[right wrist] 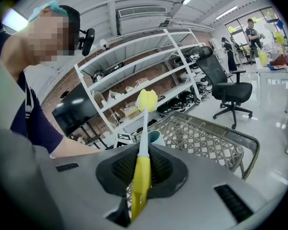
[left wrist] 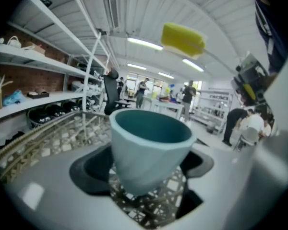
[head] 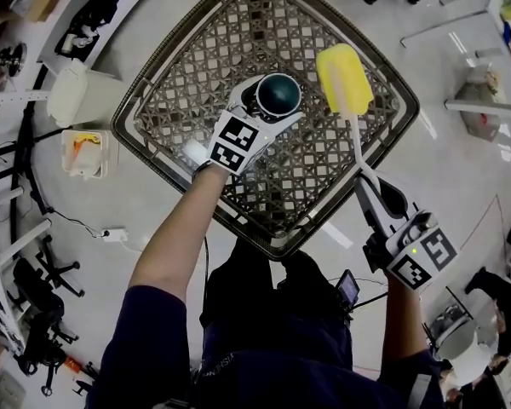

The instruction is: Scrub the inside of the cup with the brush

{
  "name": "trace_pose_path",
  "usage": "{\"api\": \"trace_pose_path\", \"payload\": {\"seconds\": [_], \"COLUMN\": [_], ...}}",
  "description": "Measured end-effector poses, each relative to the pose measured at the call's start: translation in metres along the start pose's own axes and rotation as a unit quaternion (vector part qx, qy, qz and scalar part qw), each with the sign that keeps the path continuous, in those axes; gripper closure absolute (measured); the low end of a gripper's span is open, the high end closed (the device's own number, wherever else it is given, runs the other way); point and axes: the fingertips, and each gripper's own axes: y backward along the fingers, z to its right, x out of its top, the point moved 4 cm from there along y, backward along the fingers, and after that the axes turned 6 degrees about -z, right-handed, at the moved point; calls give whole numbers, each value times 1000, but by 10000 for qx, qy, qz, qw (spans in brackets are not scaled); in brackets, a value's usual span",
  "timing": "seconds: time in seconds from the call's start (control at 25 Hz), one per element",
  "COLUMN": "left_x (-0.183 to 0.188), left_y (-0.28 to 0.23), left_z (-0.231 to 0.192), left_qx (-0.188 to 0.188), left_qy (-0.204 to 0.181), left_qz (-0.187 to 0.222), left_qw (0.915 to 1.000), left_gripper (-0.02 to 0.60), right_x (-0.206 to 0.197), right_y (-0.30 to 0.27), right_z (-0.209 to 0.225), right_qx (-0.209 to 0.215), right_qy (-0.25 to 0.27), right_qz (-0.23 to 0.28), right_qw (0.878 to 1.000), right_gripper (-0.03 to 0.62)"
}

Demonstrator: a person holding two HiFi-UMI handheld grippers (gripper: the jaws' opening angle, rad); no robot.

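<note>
A teal cup [head: 278,95] stands upright on a dark wicker table [head: 179,100], mouth up. My left gripper [head: 262,102] is open around it: in the left gripper view the cup [left wrist: 149,143] sits between the dark pads [left wrist: 89,169] with a little gap on each side, its base on the lattice. My right gripper [head: 373,203] is shut on the handle of a brush [head: 354,135], whose yellow sponge head [head: 344,77] hangs in the air to the right of the cup. In the right gripper view the yellow handle [right wrist: 140,176] runs up between the jaws.
The wicker table's raised rim [right wrist: 240,143] rings the work area. On the floor to the left lie a white container [head: 68,92], a small box [head: 85,152] and a power strip [head: 115,234]. A black office chair [right wrist: 228,87] and white shelving [right wrist: 134,75] stand beyond.
</note>
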Motion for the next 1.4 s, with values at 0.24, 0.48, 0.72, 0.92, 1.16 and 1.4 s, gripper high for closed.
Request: {"api": "trace_pose_path", "payload": {"seconds": [0.24, 0.48, 0.72, 0.92, 1.16, 1.4], "left_x": [4, 21, 47, 71, 95, 115], "left_y": [2, 25, 57, 87, 115, 142], "left_z": [0, 5, 7, 18, 20, 24], "left_qx": [-19, 69, 366, 611, 888, 1283], "left_qy": [-21, -366, -922, -1172, -1255, -1816], "left_qz": [-117, -162, -450, -631, -764, -1115], "left_qw": [9999, 9992, 9940, 9892, 9852, 9686], "left_gripper": [193, 198, 199, 199, 199, 199], "right_x": [5, 17, 49, 69, 87, 105], "right_y": [-2, 2, 14, 30, 38, 45], "right_z": [0, 0, -12, -28, -45, -62], "right_qx": [-18, -188, -518, -773, -977, -1339], "right_qy": [73, 607, 1910, 3068, 4399, 5627], "right_qz": [-57, -331, -848, -1256, -1735, -2013], "right_qw": [10000, 9974, 9766, 9403, 8757, 7905], "right_gripper": [566, 566, 566, 566, 566, 566]}}
